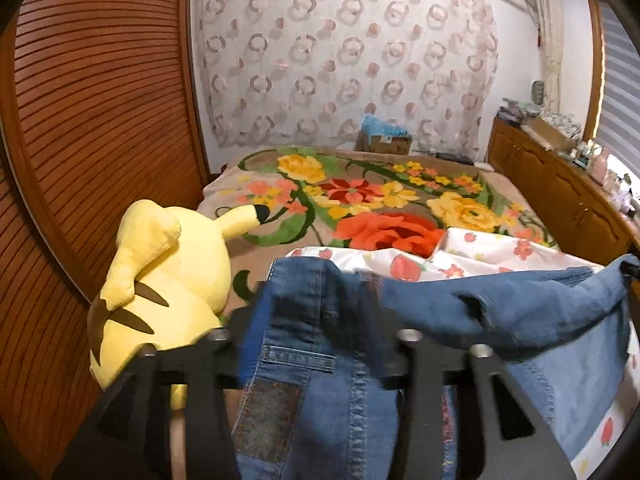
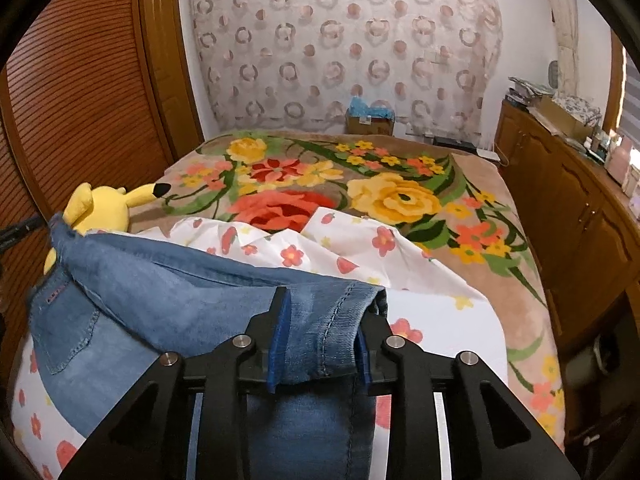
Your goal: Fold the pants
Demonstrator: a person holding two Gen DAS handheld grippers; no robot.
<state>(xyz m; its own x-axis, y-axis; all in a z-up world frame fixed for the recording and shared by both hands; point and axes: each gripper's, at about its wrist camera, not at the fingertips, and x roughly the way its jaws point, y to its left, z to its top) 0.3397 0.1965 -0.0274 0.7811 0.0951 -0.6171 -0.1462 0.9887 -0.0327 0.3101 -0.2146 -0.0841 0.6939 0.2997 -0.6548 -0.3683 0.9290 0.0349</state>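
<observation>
Blue denim pants [image 1: 520,312] hang stretched between my two grippers above the bed. My left gripper [image 1: 316,320] is shut on the waistband end, where a pocket and a dark patch [image 1: 268,420] show. My right gripper [image 2: 324,320] is shut on the hemmed leg end [image 2: 332,320], bunched between its blue pads [image 2: 280,336]. In the right wrist view the pants [image 2: 160,292] run left to the back pocket [image 2: 64,332] and hang down over a white flowered sheet [image 2: 420,320]. The left gripper's fingertips are hidden by the fabric.
A yellow plush toy [image 1: 168,280] lies at the bed's left edge, also in the right wrist view [image 2: 104,208]. A floral blanket [image 2: 360,184] covers the bed. A wooden slatted wardrobe [image 1: 100,120] stands left, a wooden cabinet [image 2: 560,200] right, a cardboard box [image 2: 368,120] beyond the bed.
</observation>
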